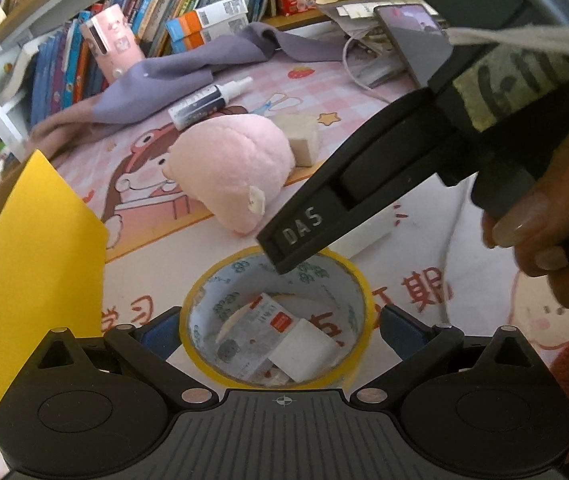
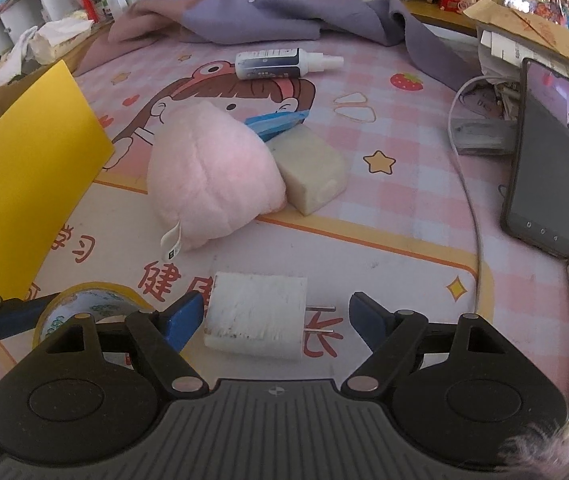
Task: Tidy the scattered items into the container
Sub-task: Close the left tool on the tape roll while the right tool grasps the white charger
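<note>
A yellow tape roll (image 1: 280,316) stands between my left gripper's (image 1: 278,330) open blue fingers; whether the pads touch it I cannot tell. An eraser (image 1: 280,340) lies inside its ring. The roll also shows in the right wrist view (image 2: 88,308). My right gripper (image 2: 280,320) is open around a white plug adapter (image 2: 258,314) lying on the mat, its left finger close to it. A pink plush (image 2: 212,176), a beige block (image 2: 310,168), a blue clip (image 2: 276,122) and a spray bottle (image 2: 284,63) lie farther back. The yellow box flap (image 2: 24,184) stands at left.
A phone (image 2: 544,160) leans at the right with a white cable (image 2: 476,216) beside it. A purple cloth (image 2: 284,12) and books (image 1: 204,4) line the back. The right gripper's body (image 1: 404,160) crosses the left wrist view above the tape.
</note>
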Motion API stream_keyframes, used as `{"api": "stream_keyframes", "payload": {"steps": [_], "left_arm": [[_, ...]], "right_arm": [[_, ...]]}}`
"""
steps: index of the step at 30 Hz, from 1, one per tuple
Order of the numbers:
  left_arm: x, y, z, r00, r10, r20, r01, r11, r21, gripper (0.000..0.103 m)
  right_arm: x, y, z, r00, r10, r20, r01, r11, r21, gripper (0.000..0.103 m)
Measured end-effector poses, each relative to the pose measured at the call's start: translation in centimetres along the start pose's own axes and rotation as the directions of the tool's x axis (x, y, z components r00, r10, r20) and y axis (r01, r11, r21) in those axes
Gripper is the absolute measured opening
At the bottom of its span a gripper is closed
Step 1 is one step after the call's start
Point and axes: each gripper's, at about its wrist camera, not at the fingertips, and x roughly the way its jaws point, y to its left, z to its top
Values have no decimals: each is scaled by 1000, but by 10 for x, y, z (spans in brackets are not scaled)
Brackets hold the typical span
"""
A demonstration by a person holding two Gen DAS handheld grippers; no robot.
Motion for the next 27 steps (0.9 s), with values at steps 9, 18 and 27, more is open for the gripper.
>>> {"api": "stream_keyframes", "payload": {"steps": [9, 18, 27], "left_arm": [[-2, -1, -1, 1000, 2, 8, -2, 1000, -3, 93], [-15, 5, -4, 998, 7, 54, -4, 998, -55, 93], [-27, 6, -4, 995, 8, 95, -1, 998, -64, 93]], "right_arm": [[3, 0, -2, 1000, 2, -7, -2, 1000, -24, 75], [0, 2, -2, 1000, 14, 6, -13, 998, -64, 66], [-20, -3, -4, 998, 25, 58, -23, 999, -41, 65]]}}
